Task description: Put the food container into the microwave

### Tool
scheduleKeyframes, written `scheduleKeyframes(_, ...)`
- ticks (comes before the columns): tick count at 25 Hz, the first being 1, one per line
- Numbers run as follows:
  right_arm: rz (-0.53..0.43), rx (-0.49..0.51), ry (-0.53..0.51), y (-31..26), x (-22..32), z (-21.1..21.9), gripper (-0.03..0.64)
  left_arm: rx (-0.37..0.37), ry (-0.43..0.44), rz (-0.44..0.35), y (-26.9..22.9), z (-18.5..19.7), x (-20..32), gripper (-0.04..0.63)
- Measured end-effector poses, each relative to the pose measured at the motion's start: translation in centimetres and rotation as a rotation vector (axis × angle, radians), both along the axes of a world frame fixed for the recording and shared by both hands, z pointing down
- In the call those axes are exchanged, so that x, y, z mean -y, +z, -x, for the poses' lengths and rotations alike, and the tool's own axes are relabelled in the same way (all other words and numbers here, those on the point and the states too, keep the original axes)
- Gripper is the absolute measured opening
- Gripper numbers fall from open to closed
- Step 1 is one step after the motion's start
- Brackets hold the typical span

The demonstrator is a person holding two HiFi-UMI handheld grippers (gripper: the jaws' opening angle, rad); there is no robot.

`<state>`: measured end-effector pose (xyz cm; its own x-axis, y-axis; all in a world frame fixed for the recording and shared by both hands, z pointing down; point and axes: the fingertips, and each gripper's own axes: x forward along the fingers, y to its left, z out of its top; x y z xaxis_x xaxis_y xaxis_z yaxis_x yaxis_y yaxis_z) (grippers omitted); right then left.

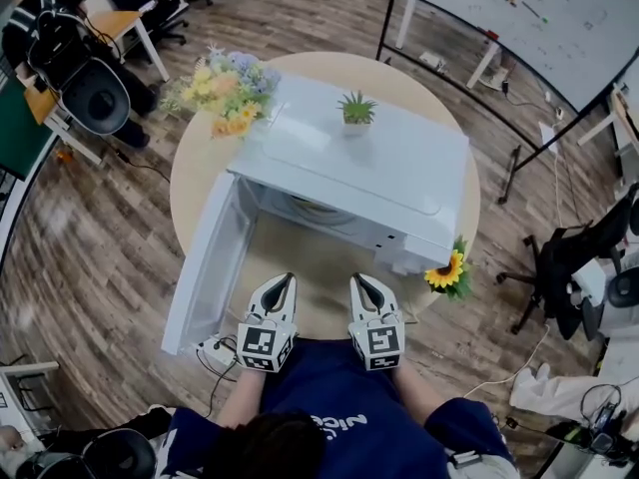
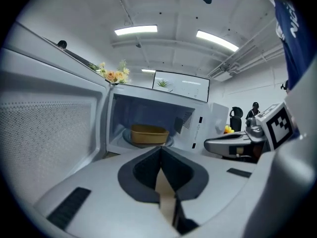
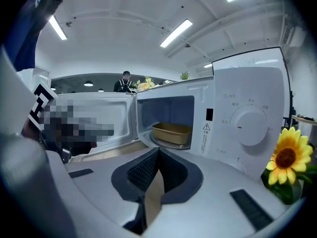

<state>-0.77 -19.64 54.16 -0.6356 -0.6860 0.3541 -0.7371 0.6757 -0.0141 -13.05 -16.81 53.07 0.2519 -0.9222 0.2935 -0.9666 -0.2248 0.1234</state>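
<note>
Food container (image 3: 172,133) rests on the turntable inside the microwave (image 1: 384,168), so I judge the placing done. Left gripper (image 1: 283,281) and right gripper (image 1: 361,281) hover before the microwave, jaws pressed together, empty, clear of its open door (image 1: 205,267). On the desk (image 1: 300,257), a sunflower (image 1: 445,270) crowds the microwave's right corner.

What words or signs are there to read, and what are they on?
"!" in a warning triangle, on the microwave front.
Print under it: too small to read.
Dial marks: too small to read.
Shirt letters: upside down, unclear.
</note>
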Motion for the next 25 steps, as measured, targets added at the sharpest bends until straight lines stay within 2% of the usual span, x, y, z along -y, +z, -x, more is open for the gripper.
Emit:
scheduleKeyframes(4,0.000,0.015,-0.022,-0.3,-0.2,0.4,0.009,0.048,0.049,0.011,0.7,-0.7,0.2,0.002)
scheduleKeyframes(11,0.029,-0.004,-0.011,0.4,0.2,0.7,0.009,0.000,0.066,0.019,0.9,-0.3,0.7,0.002)
scheduleKeyframes(25,0.058,-0.029,0.011,1.3,1.2,1.1,0.009,0.019,0.115,0.031,1.4,-0.3,1.7,0.002)
